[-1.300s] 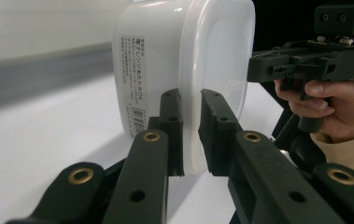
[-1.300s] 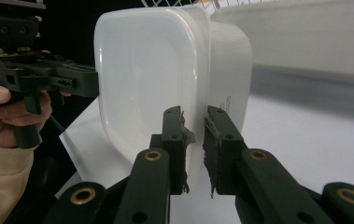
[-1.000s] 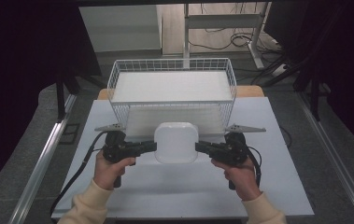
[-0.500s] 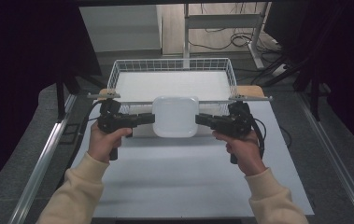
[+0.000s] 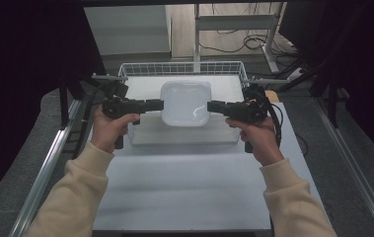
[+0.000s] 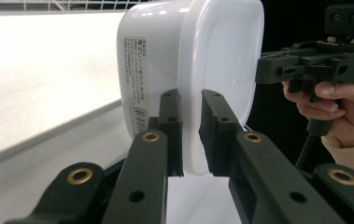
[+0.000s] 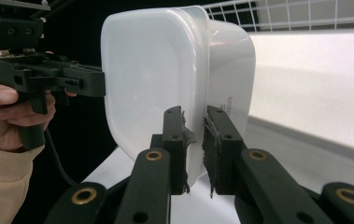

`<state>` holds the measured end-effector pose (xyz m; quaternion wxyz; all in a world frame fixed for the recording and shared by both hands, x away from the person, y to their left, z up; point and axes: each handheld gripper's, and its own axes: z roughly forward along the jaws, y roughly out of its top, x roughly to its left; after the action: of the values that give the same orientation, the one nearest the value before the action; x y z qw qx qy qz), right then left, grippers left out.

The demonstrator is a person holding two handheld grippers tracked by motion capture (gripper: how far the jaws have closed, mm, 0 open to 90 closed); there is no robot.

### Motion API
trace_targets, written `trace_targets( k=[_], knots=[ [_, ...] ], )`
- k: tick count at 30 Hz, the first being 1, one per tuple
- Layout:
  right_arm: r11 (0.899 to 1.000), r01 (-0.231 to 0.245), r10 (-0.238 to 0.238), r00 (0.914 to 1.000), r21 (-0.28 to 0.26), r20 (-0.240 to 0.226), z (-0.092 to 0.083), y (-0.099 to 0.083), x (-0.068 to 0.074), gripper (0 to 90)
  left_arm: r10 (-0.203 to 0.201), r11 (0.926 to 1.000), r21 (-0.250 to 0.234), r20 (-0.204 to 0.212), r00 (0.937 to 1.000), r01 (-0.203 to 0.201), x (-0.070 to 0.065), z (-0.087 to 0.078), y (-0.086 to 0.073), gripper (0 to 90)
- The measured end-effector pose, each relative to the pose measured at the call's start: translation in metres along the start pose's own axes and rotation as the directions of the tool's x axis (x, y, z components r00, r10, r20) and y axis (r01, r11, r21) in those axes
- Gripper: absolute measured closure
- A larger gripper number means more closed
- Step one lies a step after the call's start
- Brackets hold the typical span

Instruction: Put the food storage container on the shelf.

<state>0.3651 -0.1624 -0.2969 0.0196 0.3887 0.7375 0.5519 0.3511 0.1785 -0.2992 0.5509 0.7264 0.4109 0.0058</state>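
The white plastic container (image 5: 185, 103) hangs in mid-air above the wire basket (image 5: 125, 72), carried between the two hands. The left gripper (image 5: 156, 104) has hold of its left edge and the right gripper (image 5: 214, 105) takes the opposite edge, so the load is shared and the tub stays level instead of tipping off one pinch point.

The left gripper view shows why the hold works: the jaws are clamped on the container's protruding rim (image 6: 191, 116), one pad on each face of that thin lip, with the labelled wall (image 6: 137, 79) just to one side. It's the same story in the right gripper view, where the jaws are clenched on the rim (image 7: 194, 135) and the frayed pads (image 7: 181, 140) press into the plastic. The rim is the only part narrow enough for these jaws, since the body is far too wide to span.

In the high view the container sits over the basket's near half, well clear of the white table (image 5: 184, 192) in front. Judging by that, the aim is to lower it into the basket. Whether it carries a lid or is simply open at the top is hard to settle from the glossy glare.
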Motion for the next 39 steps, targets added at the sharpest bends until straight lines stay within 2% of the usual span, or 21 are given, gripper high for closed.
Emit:
trace_targets(
  k=[5,17,25,33,36,37,39],
  knots=[
    [1.0,0.004,-0.004,1.0,0.0,0.001,0.002,0.014,-0.003,79.6,0.005,1.0,-0.002,-0.007,1.0,-0.005,0.003,0.001,0.013,79.8],
    [1.0,-0.021,0.02,0.9997,0.022,0.014,0.017,0.049,-0.013,79.9,-0.031,0.9995,-0.002,-0.018,0.9994,0.031,0.027,0.008,0.044,79.3],
    [0.998,-0.038,0.037,0.999,0.044,0.023,0.028,0.06,-0.022,79.9,-0.059,0.9981,0.015,-0.016,0.9981,0.059,0.042,0.016,0.049,79.2],
    [0.991,-0.101,0.098,0.9946,0.085,0.035,0.04,0.06,-0.04,79.6,-0.113,0.9914,0.064,-0.017,0.9935,0.114,0.06,0.032,0.051,79.0],
    [0.984,-0.145,0.141,0.9891,0.107,0.043,0.047,0.06,-0.048,79.3,-0.139,0.9865,0.083,-0.028,0.9898,0.141,0.067,0.039,0.052,78.8],
    [0.98,-0.162,0.158,0.9864,0.118,0.045,0.05,0.06,-0.051,79.0,-0.151,0.9852,0.079,-0.019,0.9883,0.152,0.069,0.041,0.052,78.5],
    [0.975,-0.192,0.189,0.9812,0.114,0.039,0.053,0.06,-0.056,78.6,-0.166,0.9828,0.08,-0.019,0.986,0.167,0.072,0.042,0.055,78.2]
  ],
)
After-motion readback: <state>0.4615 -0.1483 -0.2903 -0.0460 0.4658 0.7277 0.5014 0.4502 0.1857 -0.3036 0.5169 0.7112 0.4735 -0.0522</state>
